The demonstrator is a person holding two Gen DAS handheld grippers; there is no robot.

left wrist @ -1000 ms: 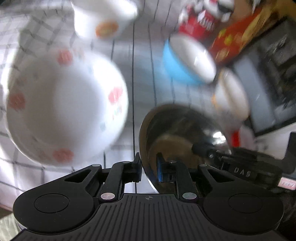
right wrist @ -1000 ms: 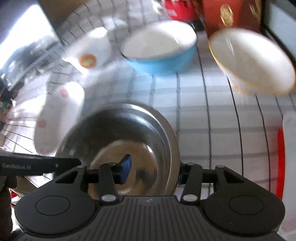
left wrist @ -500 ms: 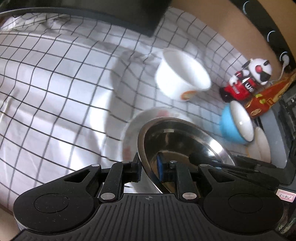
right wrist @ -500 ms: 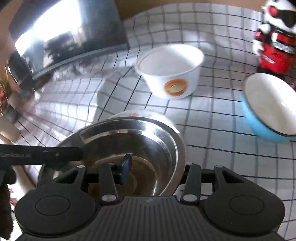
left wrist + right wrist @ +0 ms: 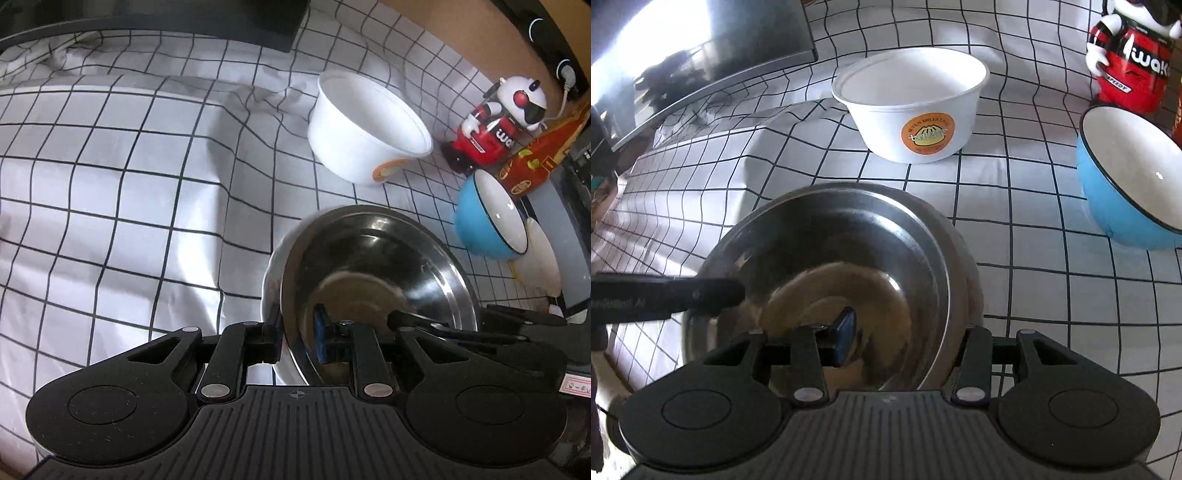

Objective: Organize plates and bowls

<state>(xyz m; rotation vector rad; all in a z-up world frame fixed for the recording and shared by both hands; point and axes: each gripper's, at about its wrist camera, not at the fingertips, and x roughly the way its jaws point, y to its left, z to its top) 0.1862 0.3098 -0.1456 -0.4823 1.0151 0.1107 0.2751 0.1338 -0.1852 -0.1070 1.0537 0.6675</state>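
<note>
A steel bowl [image 5: 384, 266] [image 5: 827, 254] is held between both grippers, over a white dish whose rim [image 5: 269, 280] [image 5: 971, 280] shows under it. My left gripper [image 5: 295, 343] is shut on the steel bowl's near rim. My right gripper [image 5: 905, 343] is shut on its opposite rim; one blue pad [image 5: 846, 325] sits inside the bowl. A white tub with an orange label [image 5: 365, 136] [image 5: 916, 107] stands behind. A blue bowl [image 5: 487, 218] [image 5: 1126, 184] stands at the right, with a white orange-rimmed bowl [image 5: 539, 266] beside it.
A red and white toy robot [image 5: 491, 122] [image 5: 1134, 59] and a red box [image 5: 535, 158] stand at the back right. A dark screen [image 5: 683, 62] lies at the back left. The checked cloth [image 5: 110, 184] covers the table.
The steel bowl, held by both grippers, has moved from beside the patterned white bowl to directly over it, covering it. The views have steadied and tilted toward the table's far side.
</note>
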